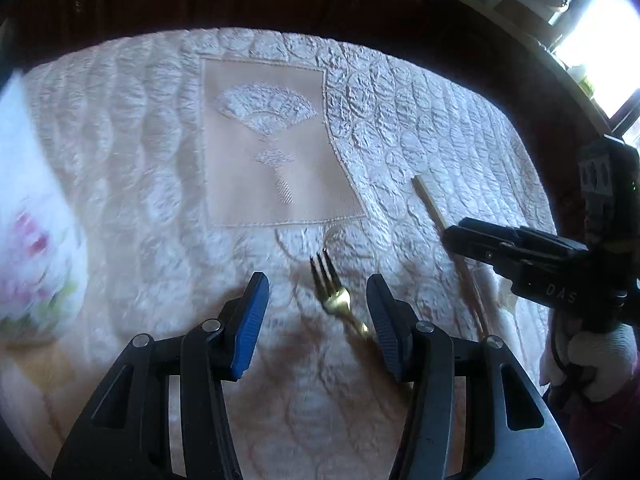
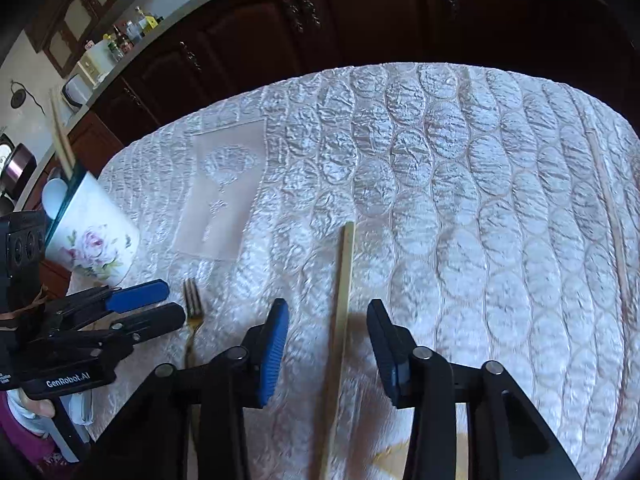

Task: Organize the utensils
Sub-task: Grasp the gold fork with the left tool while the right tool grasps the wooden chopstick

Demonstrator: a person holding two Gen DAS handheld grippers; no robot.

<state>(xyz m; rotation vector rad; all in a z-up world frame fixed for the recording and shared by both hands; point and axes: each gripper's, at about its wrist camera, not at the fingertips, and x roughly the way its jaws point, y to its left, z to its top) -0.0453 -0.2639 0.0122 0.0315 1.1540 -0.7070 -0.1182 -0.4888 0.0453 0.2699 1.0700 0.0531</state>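
A gold fork [image 1: 334,300] lies on the quilted white tablecloth [image 1: 120,160], its tines pointing away. My left gripper [image 1: 318,284] hovers over it, open, with the fork between the jaws and untouched by the pads. A pale wooden chopstick [image 2: 343,280] lies lengthwise between the jaws of my right gripper [image 2: 328,306], which is open too and clear of it. The right wrist view also shows the fork [image 2: 193,304] beside the left gripper [image 2: 172,302]. In the left wrist view the right gripper [image 1: 452,236] sits over the chopstick [image 1: 430,202].
A white cup with pink flowers [image 2: 96,240] stands at the table's left, holding a chopstick [image 2: 60,136]. A second loose chopstick [image 2: 612,216] lies far right. Dark wooden cabinets [image 2: 360,20] run behind the table. A gloved hand [image 1: 600,356] holds the right gripper.
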